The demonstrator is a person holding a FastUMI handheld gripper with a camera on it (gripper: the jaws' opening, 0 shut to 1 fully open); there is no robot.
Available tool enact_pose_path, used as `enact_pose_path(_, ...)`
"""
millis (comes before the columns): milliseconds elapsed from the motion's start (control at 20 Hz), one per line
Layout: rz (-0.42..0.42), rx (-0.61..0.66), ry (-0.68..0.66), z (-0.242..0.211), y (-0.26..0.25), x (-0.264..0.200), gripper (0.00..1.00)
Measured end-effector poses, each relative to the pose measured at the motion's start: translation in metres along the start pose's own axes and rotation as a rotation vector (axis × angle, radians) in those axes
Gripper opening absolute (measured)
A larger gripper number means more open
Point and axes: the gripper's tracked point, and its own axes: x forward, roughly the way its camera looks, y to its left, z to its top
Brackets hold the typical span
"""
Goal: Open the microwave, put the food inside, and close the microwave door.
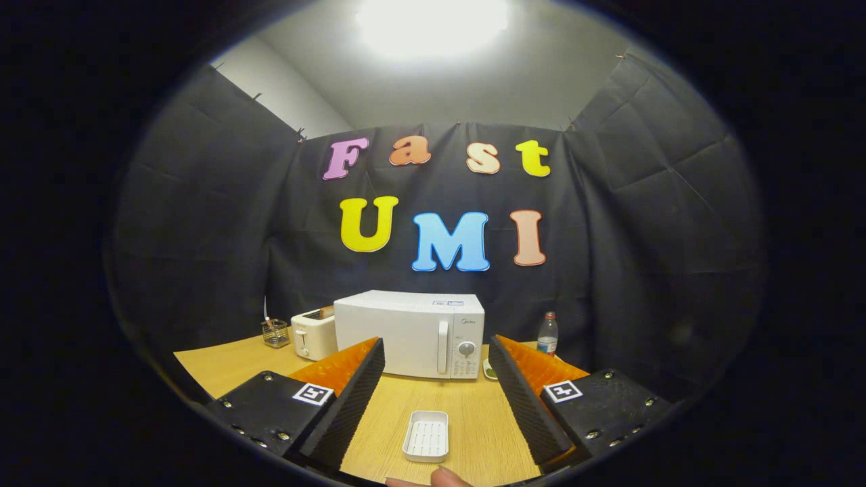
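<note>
A white microwave stands at the back of the wooden table, its door shut, with a vertical handle and a dial on the right side. A white ribbed tray lies on the table between my fingers, nearer than the microwave. My gripper is open, its fingers spread wide with nothing between them, well short of the microwave. A small dish with something green sits by the microwave's right front corner.
A white toaster stands left of the microwave, with a small wire basket further left. A water bottle stands to the right. Black cloth walls close the booth behind and at the sides. A person's fingertip shows at the near table edge.
</note>
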Motion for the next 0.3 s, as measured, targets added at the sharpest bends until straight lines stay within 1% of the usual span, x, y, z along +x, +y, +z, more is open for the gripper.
enact_pose_path(300, 0.003, -0.018, -0.03, 0.0117, 0.0011, -0.0038, 0.97)
